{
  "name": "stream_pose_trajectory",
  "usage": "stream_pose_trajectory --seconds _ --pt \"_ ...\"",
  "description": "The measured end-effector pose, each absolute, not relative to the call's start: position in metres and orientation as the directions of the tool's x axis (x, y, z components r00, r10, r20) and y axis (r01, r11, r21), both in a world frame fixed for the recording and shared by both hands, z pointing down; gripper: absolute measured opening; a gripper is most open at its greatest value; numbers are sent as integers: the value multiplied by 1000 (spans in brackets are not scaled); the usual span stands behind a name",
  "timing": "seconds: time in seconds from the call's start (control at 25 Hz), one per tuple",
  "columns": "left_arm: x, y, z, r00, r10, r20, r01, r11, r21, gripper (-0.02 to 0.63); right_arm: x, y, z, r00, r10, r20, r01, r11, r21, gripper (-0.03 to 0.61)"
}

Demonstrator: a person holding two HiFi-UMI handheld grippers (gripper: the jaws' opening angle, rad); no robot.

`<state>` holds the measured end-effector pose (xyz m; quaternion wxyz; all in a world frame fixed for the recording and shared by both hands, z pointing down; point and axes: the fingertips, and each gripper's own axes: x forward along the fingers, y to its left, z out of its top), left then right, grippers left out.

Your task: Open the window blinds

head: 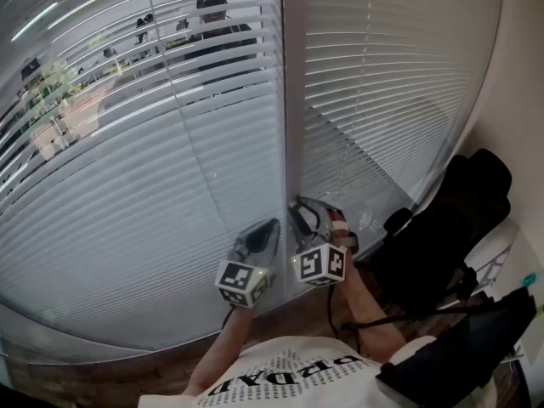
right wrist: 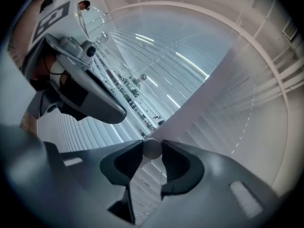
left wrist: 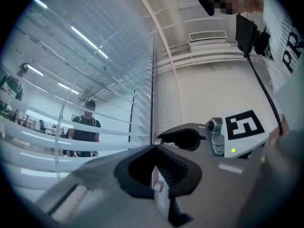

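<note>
left blind point(head: 153, 194): left of the mullion point(head: 285, 100). Thin flat pale slats, horizontal and smooth. Tilted enough to see between them, most clearly far from the mullion.
right blind point(head: 382, 75): right of the mullion, same slat type. Reads as a matte ribbed sheet with no view through.
mullion: plain white upright post, flat-faced, between the two blinds. Both grippers sit at its lower end.
chair point(head: 459, 219): black, padded and rounded. Well right of the mullion, below the right blind.
floor point(head: 127, 372): brown wood-look strip under the left blind, left of the mullion base.
shirt point(head: 289, 372): white cloth with black print, below the mullion base.
person point(head: 217, 32): seen through the left blind's slats, just left of the mullion. Dark top and cap.
left gripper point(head: 270, 225): grey moulded body with black ribbed pads, just left of the mullion. In the left gripper view point(left wrist: 154, 147) the tips are together with nothing between them.
right gripper point(head: 299, 204): same build, just right of the mullion. In its own view point(right wrist: 152, 148) the jaws stand narrow, both tips against the wand.
cubes: white with black square markers, one on each gripper, below the mullion base; left point(head: 244, 280), right point(head: 320, 263).
clear rod point(left wrist: 61, 127): thin and see-through, hangs in front of the left blind, well left of the mullion.
wand point(right wrist: 152, 149): small round grey section, smooth, pinched at the right gripper's tips in front of the mullion's edge.
</note>
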<state>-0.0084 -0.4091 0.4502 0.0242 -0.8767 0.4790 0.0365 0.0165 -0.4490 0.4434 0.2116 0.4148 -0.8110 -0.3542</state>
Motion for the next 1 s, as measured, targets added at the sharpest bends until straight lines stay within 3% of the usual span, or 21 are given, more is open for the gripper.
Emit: stream_pose_trajectory --seconds 0.52,1.0 --pt "-11 -406 434 540 -838 -76 -841 -541 -3 -8 19 -450 424 -588 -808 46 -709 541 452 133" --pt "-10 -404 435 544 -836 -72 -838 -545 -5 -8 21 -451 421 -599 -801 23 -767 581 274 133"
